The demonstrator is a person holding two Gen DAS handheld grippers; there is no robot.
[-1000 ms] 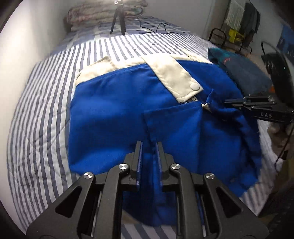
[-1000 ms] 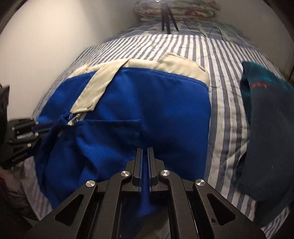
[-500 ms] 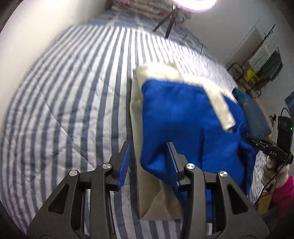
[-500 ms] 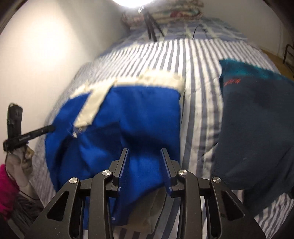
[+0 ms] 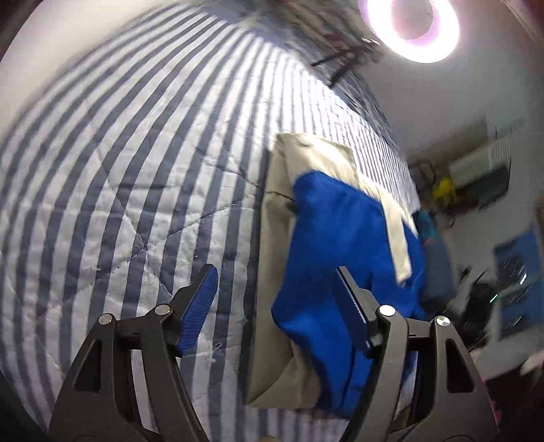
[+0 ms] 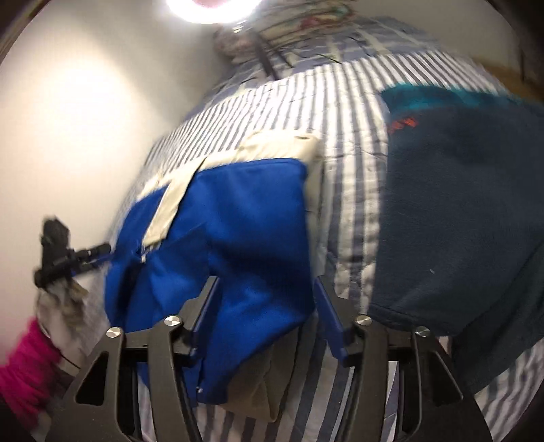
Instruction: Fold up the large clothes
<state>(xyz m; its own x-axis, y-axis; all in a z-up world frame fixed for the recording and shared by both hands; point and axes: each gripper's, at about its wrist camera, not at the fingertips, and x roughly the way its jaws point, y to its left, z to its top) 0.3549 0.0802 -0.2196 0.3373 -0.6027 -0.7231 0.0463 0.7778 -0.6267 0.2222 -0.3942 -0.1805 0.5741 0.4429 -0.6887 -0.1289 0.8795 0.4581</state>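
A blue garment [image 5: 340, 238] with cream trim lies folded on the striped bed [image 5: 136, 170]. In the left wrist view its near edge sits between the jaws of my left gripper [image 5: 277, 306], close to the right finger. The jaws are opening and the blue left pad [image 5: 200, 302] is clear of the cloth. In the right wrist view the blue garment [image 6: 238, 221] also lies between the jaws of my right gripper [image 6: 267, 309], which are opening and not pinching it. The left gripper [image 6: 100, 255] shows at the garment's far left side, held by a hand in a pink sleeve [image 6: 27, 357].
A dark teal fleece garment [image 6: 459, 221] lies on the bed [image 6: 350, 136] just right of the blue one. A lit ring light [image 5: 411, 23] on a tripod stands at the head of the bed by folded blankets [image 6: 306, 27]. A white wall [image 6: 85, 119] runs along the left.
Both grippers were shut on the blue garment's near edge and have opened, letting it go. The garment is now folded narrower. The left view has swung left over the bare bed and rolled.
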